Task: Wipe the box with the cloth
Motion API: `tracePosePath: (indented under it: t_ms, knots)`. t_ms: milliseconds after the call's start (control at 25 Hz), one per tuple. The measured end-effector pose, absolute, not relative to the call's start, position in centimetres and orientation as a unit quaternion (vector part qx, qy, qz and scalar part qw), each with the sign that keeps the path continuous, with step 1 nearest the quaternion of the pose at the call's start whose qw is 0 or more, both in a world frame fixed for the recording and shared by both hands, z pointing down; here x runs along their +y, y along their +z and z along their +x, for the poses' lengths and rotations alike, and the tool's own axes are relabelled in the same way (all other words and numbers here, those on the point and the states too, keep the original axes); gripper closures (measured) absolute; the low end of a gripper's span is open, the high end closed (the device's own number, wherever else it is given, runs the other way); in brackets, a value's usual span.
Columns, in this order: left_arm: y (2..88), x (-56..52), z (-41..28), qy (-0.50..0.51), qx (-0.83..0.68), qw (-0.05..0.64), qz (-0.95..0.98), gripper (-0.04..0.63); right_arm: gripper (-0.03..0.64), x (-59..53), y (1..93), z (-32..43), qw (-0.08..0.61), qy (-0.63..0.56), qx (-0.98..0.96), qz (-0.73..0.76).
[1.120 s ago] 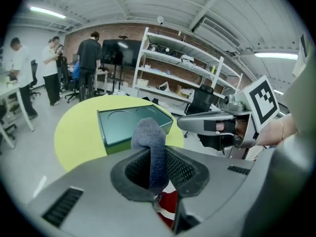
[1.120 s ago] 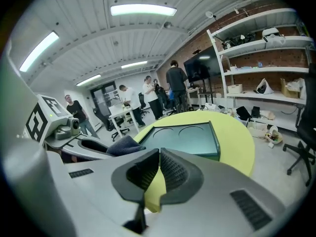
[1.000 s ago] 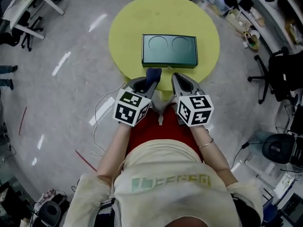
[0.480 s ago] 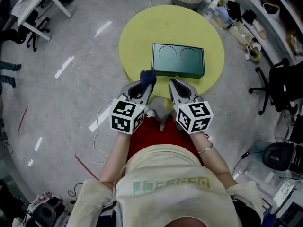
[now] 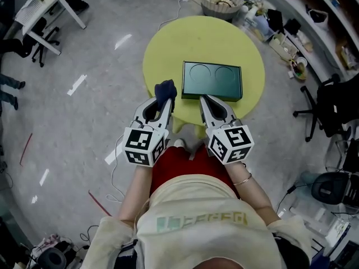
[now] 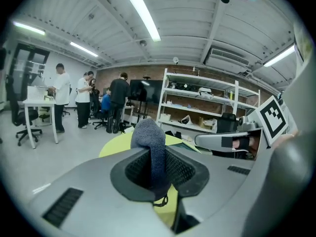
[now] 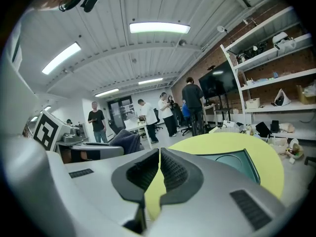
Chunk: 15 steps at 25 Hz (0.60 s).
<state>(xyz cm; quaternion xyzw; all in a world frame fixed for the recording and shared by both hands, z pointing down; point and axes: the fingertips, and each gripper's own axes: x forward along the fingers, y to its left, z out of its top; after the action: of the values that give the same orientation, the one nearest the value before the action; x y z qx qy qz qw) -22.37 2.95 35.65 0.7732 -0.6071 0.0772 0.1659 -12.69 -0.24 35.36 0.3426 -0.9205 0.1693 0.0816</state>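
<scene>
Just off the near-left corner of the dark green box (image 5: 212,80), the left gripper (image 5: 162,102) clamps the dark blue cloth (image 5: 165,88) — a bunched end pokes past its tips. The right gripper (image 5: 205,100), its jaws pressed together on nothing, points at the box's near edge. The box lies flat on the round yellow table (image 5: 168,49).

Bright, even workshop light from overhead.
Falls from ceiling tube lamps (image 6: 143,15), streaks glare on the grey floor (image 5: 77,84), casts weak shadows; bends hard and darkens at gripper-view edges; blurs the left gripper (image 6: 157,164) near the lens.
</scene>
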Motion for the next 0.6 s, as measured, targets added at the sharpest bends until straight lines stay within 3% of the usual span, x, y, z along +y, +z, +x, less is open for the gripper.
tracePosePath:
  t_ms: [600]
  knots:
    - [31.5,1.9,-24.2,0.024,-0.631,0.104,0.769,0.529,0.580,-1.5,30.7,-11.3,0.042,0.095,-0.926,0.363]
